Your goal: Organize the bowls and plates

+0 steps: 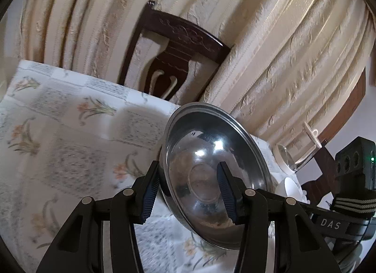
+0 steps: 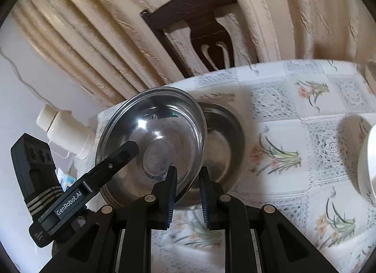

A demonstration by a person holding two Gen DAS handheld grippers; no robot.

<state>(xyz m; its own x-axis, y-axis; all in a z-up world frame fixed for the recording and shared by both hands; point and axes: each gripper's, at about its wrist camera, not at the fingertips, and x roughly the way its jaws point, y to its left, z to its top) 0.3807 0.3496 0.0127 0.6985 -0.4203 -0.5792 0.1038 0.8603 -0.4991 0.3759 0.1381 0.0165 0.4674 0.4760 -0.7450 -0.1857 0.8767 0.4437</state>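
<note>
My right gripper (image 2: 187, 196) pinches the tilted steel bowl's (image 2: 150, 141) rim, above another bowl (image 2: 223, 146) near the table's (image 2: 282, 132) far edge.

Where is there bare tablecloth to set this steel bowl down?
Free: the floral tablecloth left of the held steel bowl, toward the chair. Also the stretch between second steel bowl and white bowl. Crowded: the glass jar corner.
</note>
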